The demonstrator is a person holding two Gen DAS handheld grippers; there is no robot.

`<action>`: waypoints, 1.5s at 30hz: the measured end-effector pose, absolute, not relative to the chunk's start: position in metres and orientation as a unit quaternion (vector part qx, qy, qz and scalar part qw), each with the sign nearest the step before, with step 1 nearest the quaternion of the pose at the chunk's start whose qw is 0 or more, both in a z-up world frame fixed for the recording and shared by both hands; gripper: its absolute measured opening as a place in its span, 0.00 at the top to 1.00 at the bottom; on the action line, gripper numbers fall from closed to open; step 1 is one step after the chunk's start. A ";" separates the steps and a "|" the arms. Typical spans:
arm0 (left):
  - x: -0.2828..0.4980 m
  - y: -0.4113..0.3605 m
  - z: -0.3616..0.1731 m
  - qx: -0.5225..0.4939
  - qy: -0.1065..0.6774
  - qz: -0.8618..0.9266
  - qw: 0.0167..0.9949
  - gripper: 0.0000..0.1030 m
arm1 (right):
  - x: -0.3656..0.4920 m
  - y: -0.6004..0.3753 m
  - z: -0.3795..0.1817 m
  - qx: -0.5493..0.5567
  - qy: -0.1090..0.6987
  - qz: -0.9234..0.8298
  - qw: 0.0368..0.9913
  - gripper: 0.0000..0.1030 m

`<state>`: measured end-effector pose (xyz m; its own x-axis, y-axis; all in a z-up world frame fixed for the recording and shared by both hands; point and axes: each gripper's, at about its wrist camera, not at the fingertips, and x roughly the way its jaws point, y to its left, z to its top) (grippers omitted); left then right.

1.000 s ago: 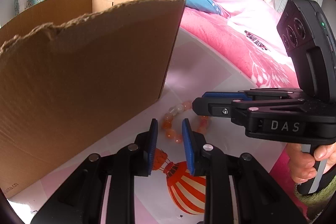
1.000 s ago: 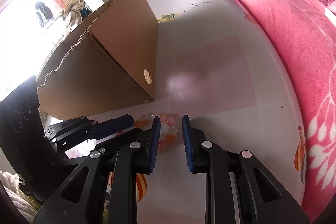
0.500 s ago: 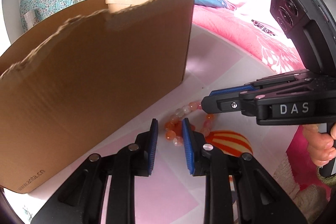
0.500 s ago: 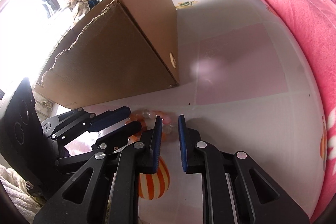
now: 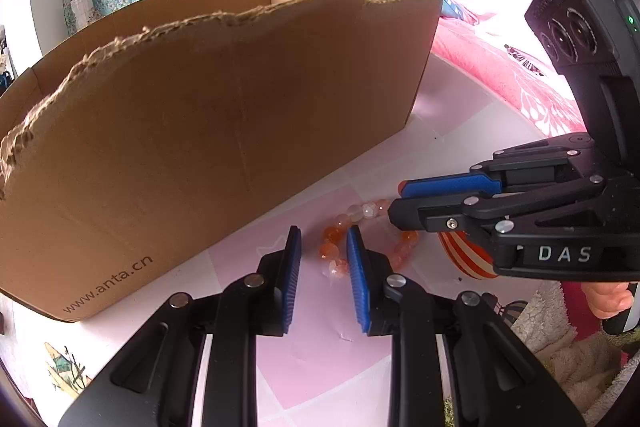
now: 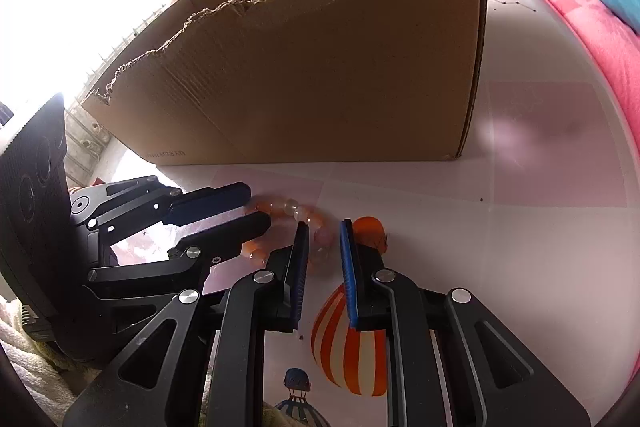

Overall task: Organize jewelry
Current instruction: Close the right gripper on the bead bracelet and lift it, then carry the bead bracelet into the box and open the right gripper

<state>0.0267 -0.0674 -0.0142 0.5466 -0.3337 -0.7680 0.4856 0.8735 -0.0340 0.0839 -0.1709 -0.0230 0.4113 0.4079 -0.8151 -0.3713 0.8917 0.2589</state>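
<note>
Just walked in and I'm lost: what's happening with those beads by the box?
A person holds a gripper in each hand over a beaded bracelet lying on the mat beside a cardboard box. The left gripper and right gripper both straddle its beads, jaws narrow but gapped. It is not lifted yet.

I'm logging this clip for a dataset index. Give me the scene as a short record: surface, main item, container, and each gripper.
surface: pink and white mat printed with striped balloons
main item: bead bracelet, orange and pale beads, lying on the mat
container: open cardboard box with a torn top edge, standing behind the bracelet
left gripper: narrow gap between its pads, beads of the bracelet in the gap, no grip visible
right gripper: narrow gap, a pale bead between its pads, no clear pressing
</note>
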 end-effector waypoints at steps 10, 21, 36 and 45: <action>0.028 -0.070 -0.015 0.087 0.412 -0.236 0.876 0.91 | 0.081 -0.157 -0.024 0.019 0.483 0.243 0.841 0.93; 0.025 -0.063 -0.004 0.073 0.407 -0.239 0.879 0.91 | 0.074 -0.175 -0.008 0.046 0.471 0.246 0.846 0.93; 0.003 -0.012 0.113 0.024 0.287 -0.282 0.915 0.91 | 0.055 -0.190 0.112 0.030 0.360 0.325 0.874 0.93; 0.081 0.040 0.129 0.091 0.345 -0.200 0.912 0.91 | 0.169 -0.117 0.095 0.075 0.476 0.402 0.778 0.93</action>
